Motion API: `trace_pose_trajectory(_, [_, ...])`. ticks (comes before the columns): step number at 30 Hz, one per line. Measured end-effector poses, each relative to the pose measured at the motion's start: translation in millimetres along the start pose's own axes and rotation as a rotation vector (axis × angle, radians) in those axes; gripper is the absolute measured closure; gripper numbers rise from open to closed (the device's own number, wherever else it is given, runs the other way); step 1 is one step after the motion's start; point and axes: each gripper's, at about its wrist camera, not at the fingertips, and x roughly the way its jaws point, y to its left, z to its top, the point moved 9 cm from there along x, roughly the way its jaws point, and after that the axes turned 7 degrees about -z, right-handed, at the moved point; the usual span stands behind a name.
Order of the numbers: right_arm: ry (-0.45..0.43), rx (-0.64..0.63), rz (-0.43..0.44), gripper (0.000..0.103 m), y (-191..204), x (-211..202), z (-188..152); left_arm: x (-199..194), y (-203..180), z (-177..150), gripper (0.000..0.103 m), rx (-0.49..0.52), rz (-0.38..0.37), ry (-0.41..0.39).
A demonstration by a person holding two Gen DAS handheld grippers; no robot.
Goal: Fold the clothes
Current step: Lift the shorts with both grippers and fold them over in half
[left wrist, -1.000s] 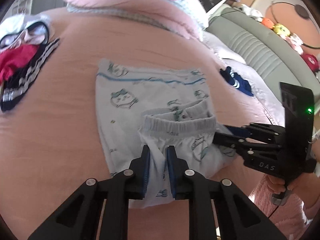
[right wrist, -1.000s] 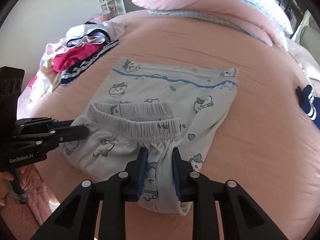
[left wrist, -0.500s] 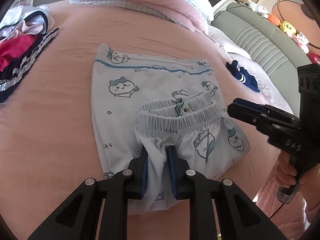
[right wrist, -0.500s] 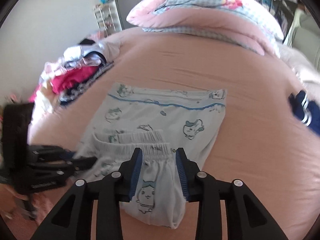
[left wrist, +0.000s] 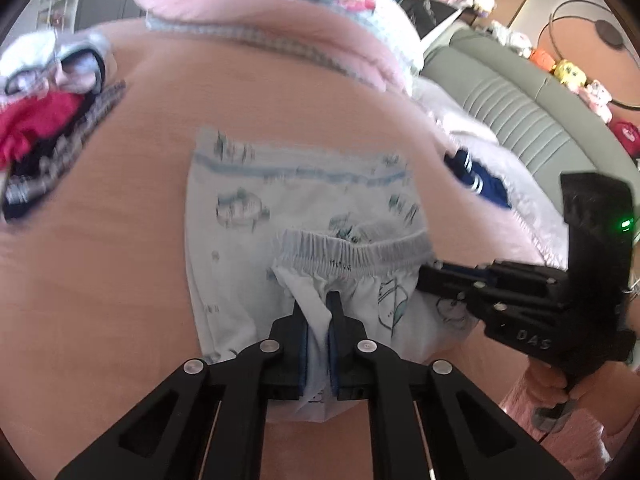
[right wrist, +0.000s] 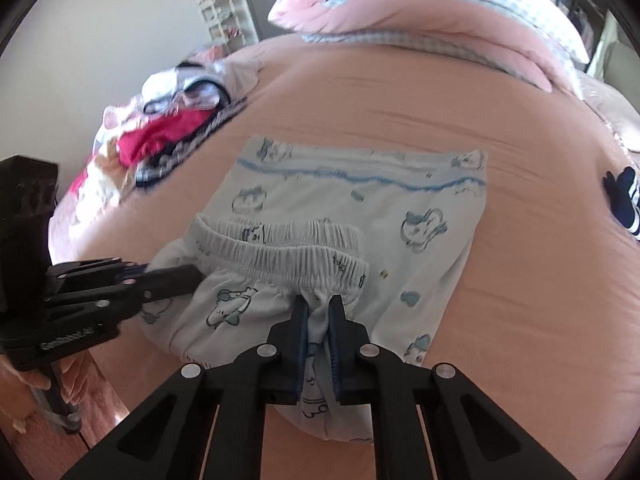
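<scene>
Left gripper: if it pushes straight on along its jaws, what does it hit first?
The left gripper is already shut on the printed shorts; straight ahead is their elastic waistband, then the folded shirt beneath. Depth is unclear.

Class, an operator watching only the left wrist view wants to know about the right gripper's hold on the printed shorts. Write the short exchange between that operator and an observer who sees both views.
Operator: My left gripper has just closed on the shorts. I see the right gripper only side-on. Has it got cloth?
Observer: Yes. Its jaws have just closed too, with a fold of the shorts pinched between the pads, right below the waistband.
Operator: What holds my gripper?
Observer: A hand wraps its handle, beside the edge of the bed.
</scene>
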Motion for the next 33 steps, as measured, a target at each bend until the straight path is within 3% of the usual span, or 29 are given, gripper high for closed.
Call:
trace_pose_trajectory(4, [-0.072,0.014,-0.001,0.095,-5.3,-13.9,33.7,-5.5,-3.1,33.9,0.097,0.037,-0.012,-0.032])
trace_pose_trajectory(10, [-0.117,0.009,-0.048,0.095,-18.4,-2.3,86.0,22.3,32.0,81.2,0.097,0.079,0.024,-0.009])
trace_pose_trajectory(13, [-0.087,0.003,-0.093,0.095,-28.3,28.5,96.3,52.0,59.0,86.4,0.096,0.038,0.033,0.042])
trace_pose_trajectory(17, [0.01,0.015,-0.15,0.095,-46.9,74.0,84.8,93.0,88.1,76.0,0.094,-0.01,0.055,0.166])
trace_pose_trajectory(19, [0.043,0.036,-0.137,0.095,-52.4,83.2,78.6,85.4,86.5,82.2,0.093,0.011,0.058,0.149])
trace_pose_trajectory(23, [-0.096,0.088,-0.172,0.095,-62.0,42.7,92.3,49.6,74.2,97.2,0.088,0.117,0.082,0.041])
trace_pose_trajectory(25, [-0.131,0.092,-0.143,0.094,-58.5,30.4,98.7,35.7,64.3,99.7,0.088,0.18,0.072,-0.013])
trace_pose_trajectory(27, [-0.101,0.055,-0.062,0.094,-42.6,33.4,101.9,42.9,60.9,97.2,0.088,0.187,0.047,0.019])
trace_pose_trajectory(30, [-0.048,-0.056,-0.06,0.094,-20.7,51.4,99.6,55.5,69.7,96.9,0.088,0.172,0.084,0.05])
trace_pose_trajectory(33, [0.063,-0.162,-0.059,0.094,-3.0,81.0,86.7,64.6,72.8,97.0,0.088,0.133,0.042,0.073])
